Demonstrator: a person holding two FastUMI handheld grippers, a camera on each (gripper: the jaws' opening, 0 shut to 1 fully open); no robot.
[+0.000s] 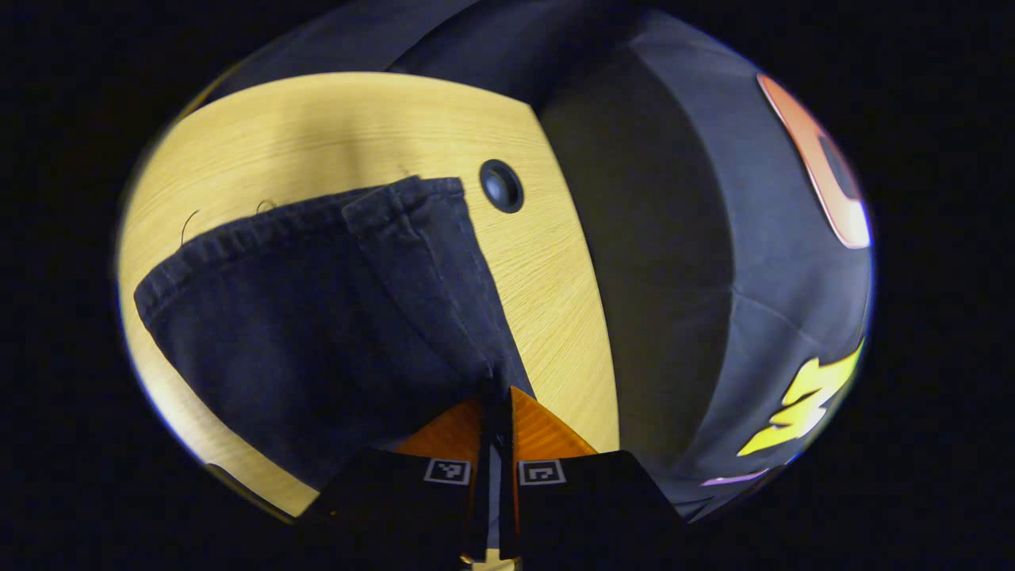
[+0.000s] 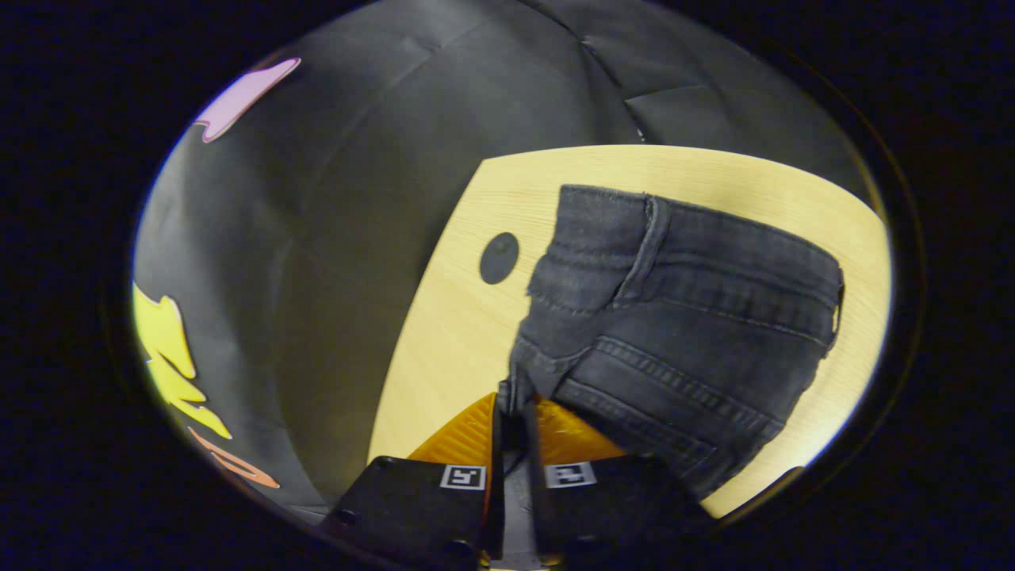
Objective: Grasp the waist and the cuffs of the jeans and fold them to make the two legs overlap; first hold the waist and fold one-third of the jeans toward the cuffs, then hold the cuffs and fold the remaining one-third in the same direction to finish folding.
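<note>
In the left gripper view we see our left tool (image 1: 497,394) with its two fingers pressed together on a bunched edge of the jeans (image 1: 317,317). The dark denim spreads away from the fingers over the pale wood surface (image 1: 555,301), ending in a hemmed cuff edge at the far side. A few loose threads stick out near that hem. A round dark hole (image 1: 501,185) sits in the surface just beside the far corner of the cloth.

In the right gripper view our right tool (image 2: 511,408) is likewise closed on denim, here on the waist part of the jeans (image 2: 682,317): this view gives us the waistband, a belt loop and rows of stitched seams, which the left gripper view lacks. The jeans lie on the surface (image 2: 444,349) to the right of the fingers, and a round dark hole (image 2: 499,258) shows close to the waistband's near corner.

Small square black-and-white marker tags sit on each tool's body; we can read no brand or words on the jeans.
</note>
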